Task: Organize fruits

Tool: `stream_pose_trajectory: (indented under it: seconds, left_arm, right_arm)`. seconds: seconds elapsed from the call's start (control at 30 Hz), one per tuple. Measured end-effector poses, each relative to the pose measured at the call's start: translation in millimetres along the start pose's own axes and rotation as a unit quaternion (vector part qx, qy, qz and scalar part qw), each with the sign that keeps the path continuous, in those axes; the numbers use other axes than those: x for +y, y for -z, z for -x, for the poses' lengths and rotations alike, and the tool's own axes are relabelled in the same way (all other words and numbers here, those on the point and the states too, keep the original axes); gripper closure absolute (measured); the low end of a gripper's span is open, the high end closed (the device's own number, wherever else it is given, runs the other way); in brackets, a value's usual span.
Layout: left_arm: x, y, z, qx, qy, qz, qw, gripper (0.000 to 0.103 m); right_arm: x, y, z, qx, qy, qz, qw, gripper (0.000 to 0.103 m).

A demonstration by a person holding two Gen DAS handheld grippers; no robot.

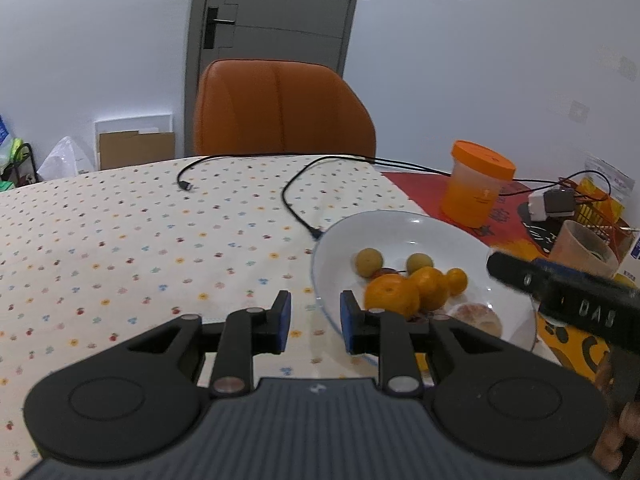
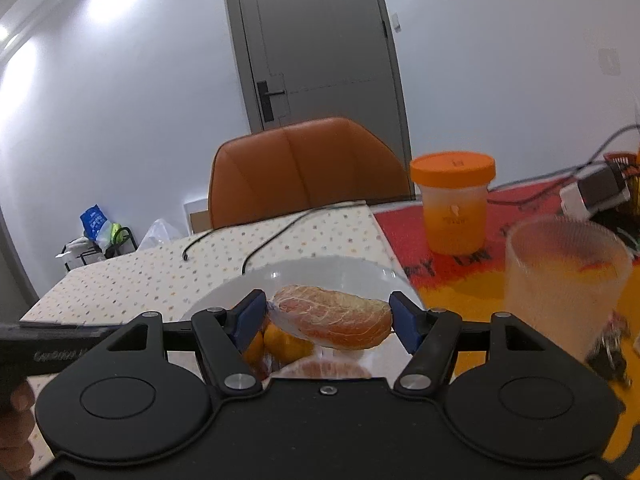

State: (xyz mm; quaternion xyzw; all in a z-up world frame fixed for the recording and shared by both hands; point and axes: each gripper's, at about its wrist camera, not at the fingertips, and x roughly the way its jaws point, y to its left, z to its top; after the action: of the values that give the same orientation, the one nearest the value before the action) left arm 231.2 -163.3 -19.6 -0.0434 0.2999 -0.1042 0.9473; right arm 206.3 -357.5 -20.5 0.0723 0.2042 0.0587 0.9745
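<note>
On the left, we are holding the left gripper (image 1: 315, 322) low over the dotted tablecloth (image 1: 120, 248), its 2 blue-padded fingers spread apart with nothing between them, just beside the near-left rim of the white plate (image 1: 400, 224). We judge it is waiting there, out of the way, so the other hand can work over the plate.

Moving right, the plate is carrying the fruit: 2 small yellow-green fruits (image 1: 369, 262) at the far side, 3 oranges (image 1: 390, 294) bunched in the middle, and a peeled pinkish piece (image 1: 478, 316) at the near side. 2 black cables (image 1: 296, 204) are trailing across the cloth toward the plate's far-left rim.

Further right, we are gripping a peeled pomelo segment (image 2: 332, 316) crosswise in the right gripper (image 2: 330, 322), both pads pressing its ends, above the plate. Holding it by the ends is probably sparing the soft flesh.

Far right, an orange-lidded jar (image 2: 454, 204) and a frosted cup (image 2: 560, 280) are standing on the red mat (image 2: 404, 224), near enough that we should be minding the cup.
</note>
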Motion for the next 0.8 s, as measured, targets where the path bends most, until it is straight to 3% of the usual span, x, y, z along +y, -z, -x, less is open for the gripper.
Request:
stream_pose_trajectory:
  seconds: [0.23,0.53,0.8]
  left_arm:
    - [14.9,0.2,6.2,-0.003,-0.012,0.011,0.9999,0.062]
    - [29.1,1.3,18.2,-0.012,-0.033,0.027,0.999,0.029]
    - [41.6,2.7,36.4,-0.016,-0.05,0.035,0.998,0.016]
  right_arm:
    - [5.5,-4.7,-0.8,-0.01,0.009,0.017,1.0,0.014]
    - [17.5,8.6,14.2,0.014,-0.012,-0.002,1.0,0.009]
    - [27.6,11.9,28.4,0.025,-0.019,-0.021,0.999,0.005]
